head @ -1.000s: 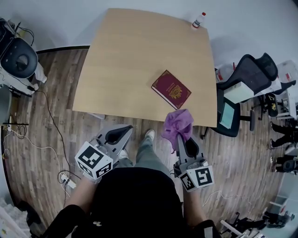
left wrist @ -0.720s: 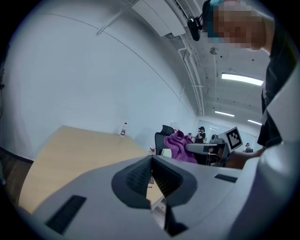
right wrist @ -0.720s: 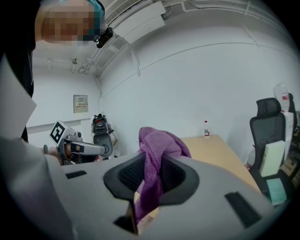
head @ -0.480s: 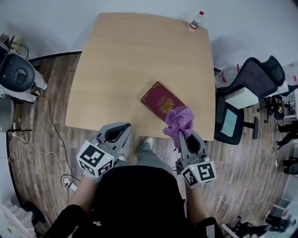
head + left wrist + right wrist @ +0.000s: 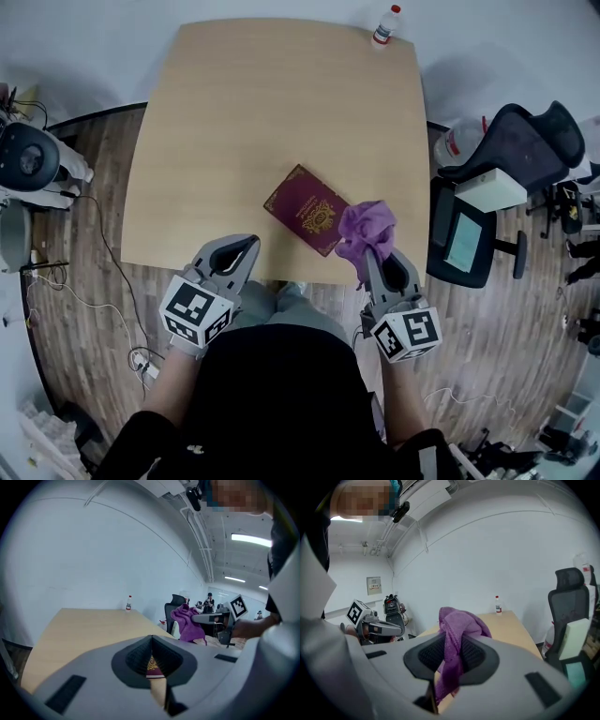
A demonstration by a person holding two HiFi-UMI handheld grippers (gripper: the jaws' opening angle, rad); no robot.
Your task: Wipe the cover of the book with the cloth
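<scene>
Right claw (image 5: 373, 253) pinching the cloth (image 5: 366, 228) at the book (image 5: 312, 210).
I had the purple cloth overlapping the book's 3 o'clock corner; the red book lay flat on the surface (image 5: 234, 112), toward 5 o'clock. My left claw (image 5: 251, 242) was pressed together, empty, by the 6 o'clock edge. A bottle (image 5: 384, 24) stood at 1 o'clock.

The right gripper (image 5: 373, 255) has carried the crumpled purple cloth (image 5: 366, 228) up from below the near edge of the light wooden desk (image 5: 234, 112). The cloth now overlaps the lower right corner of the dark red hardcover book (image 5: 302, 206), right of centre. The left gripper (image 5: 242, 251) has risen to the desk edge, lower left of centre.
</scene>
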